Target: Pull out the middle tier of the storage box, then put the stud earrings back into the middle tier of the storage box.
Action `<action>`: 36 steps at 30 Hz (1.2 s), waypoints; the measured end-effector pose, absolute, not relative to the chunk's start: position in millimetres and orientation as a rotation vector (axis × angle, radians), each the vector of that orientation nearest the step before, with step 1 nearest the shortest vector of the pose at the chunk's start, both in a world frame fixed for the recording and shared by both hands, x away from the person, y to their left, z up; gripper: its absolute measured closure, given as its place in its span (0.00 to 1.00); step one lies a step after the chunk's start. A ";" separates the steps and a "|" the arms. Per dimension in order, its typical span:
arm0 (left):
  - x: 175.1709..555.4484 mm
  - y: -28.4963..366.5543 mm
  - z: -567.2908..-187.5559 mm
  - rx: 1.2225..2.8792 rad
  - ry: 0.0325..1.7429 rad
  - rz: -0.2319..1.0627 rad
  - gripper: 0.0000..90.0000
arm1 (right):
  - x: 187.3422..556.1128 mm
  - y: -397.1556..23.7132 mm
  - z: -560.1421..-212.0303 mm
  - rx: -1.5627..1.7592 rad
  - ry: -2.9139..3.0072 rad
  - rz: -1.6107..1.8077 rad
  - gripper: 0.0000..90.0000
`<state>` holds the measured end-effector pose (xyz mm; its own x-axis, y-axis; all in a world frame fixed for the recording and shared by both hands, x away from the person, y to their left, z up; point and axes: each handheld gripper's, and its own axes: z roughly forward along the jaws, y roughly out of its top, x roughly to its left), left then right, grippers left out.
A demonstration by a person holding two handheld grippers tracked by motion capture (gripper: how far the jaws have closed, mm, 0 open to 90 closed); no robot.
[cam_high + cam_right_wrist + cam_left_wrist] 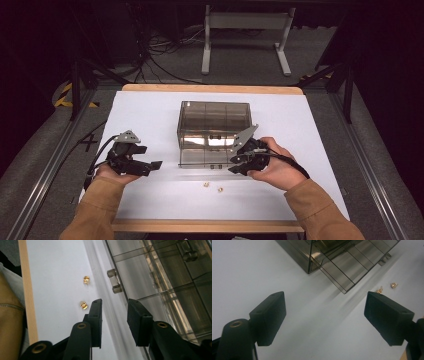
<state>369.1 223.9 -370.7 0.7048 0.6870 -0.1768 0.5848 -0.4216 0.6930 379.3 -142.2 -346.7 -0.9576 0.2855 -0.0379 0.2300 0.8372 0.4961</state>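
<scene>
A smoky clear compartment box [214, 120] stands mid-table with a clear tray [205, 157] pulled out toward me; the tray [352, 267] also lies ahead in the left gripper view. Two small gold pieces [205, 185] [219, 189] lie on the white sheet just in front of it. My right gripper [234, 164] is at the tray's front right corner. Its jaws [113, 307] stand apart around the tray's front edge [120, 293] without pressing it, beside a small knob [113, 281] and the gold pieces [84, 305] [86, 279]. My left gripper [154, 165] hovers left of the tray, jaws [324, 312] wide apart over bare sheet.
The white sheet [150, 115] covers a wooden-edged table [210, 226]. Dark floor, cables and a metal table frame [245, 35] lie beyond the far edge. Metal rails [45, 175] run along both sides.
</scene>
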 end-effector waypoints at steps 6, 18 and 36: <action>368.9 223.7 -370.7 2.149 0.963 0.172 0.20 | 376.6 -134.9 -346.0 0.419 2.907 0.776 0.72; 368.9 224.4 -370.6 2.145 0.967 0.173 0.20 | 372.6 -115.3 -353.1 0.403 2.914 0.790 0.70; 367.8 225.6 -370.4 2.140 0.970 0.175 0.20 | 371.9 -85.3 -374.4 0.375 2.942 0.743 0.66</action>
<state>367.8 225.6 -370.4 0.7012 0.6908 -0.1763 0.5859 -0.4175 0.6946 371.9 -85.3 -374.4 -0.9665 0.2558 -0.0212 0.2151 0.8521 0.4771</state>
